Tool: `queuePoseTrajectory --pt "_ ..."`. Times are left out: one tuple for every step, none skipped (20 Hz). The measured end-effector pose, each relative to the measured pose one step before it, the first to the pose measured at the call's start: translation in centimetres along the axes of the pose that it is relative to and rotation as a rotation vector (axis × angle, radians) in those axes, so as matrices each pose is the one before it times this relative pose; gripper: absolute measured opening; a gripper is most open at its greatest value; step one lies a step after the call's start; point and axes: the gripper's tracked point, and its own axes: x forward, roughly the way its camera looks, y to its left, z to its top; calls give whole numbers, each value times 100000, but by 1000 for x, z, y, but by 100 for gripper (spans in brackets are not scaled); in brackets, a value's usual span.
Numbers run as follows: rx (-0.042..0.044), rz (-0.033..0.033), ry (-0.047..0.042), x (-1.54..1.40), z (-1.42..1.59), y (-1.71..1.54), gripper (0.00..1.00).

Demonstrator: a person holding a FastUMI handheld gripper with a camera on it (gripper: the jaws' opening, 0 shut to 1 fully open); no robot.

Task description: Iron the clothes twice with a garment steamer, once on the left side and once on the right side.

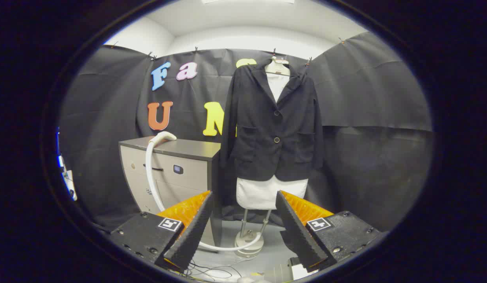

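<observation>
A dark jacket hangs on a white hanger over a white board, upright on a stand beyond my fingers. The steamer head lies on top of a grey cabinet to the jacket's left. Its white hose runs down the cabinet front and curves along the floor to the stand's round base. My gripper is open, well short of both, with nothing between its fingers.
Black cloth walls enclose the booth on every side. Thin cables lie on the pale floor just below my fingers. The cabinet stands close against the jacket's left sleeve.
</observation>
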Motion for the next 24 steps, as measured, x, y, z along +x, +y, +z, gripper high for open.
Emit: queuePoseTrajectory --pt "1291 792 -103 86 144 341 100" --pt "182 638 715 46 -84 228 100" --pt "-365 319 79 157 -145 87 100" --pt "-513 246 -249 18 284 56 100" --pt "-357 515 -103 56 85 110 100" --pt "-93 724 -110 186 190 269 100" --pt "-102 807 199 143 138 299 100" --pt "-467 886 -142 134 123 279 100" --pt "-338 282 -23 76 110 39 100" --pt "-77 -55 47 150 226 74 100" --pt "306 -1395 -16 137 118 -132 100" --pt "1020 -1510 -285 0 295 -155 100" --pt "1381 -1276 -217 59 93 -99 100" --pt "941 -1405 223 -115 126 -194 100" --pt "591 -663 56 -13 39 -182 100" --pt "192 -787 258 -89 174 -56 100" --pt "192 -727 -60 -68 69 -107 100" --pt "341 -1275 125 -30 118 -110 100" --pt "323 -322 -55 -39 40 176 100" --pt "243 -62 437 18 49 341 100" --pt "112 -192 1163 93 -239 401 100" --pt "148 -156 1632 -21 -88 359 100" --pt "832 1100 1140 -86 21 598 100" --pt "1557 1096 460 -13 382 802 100"
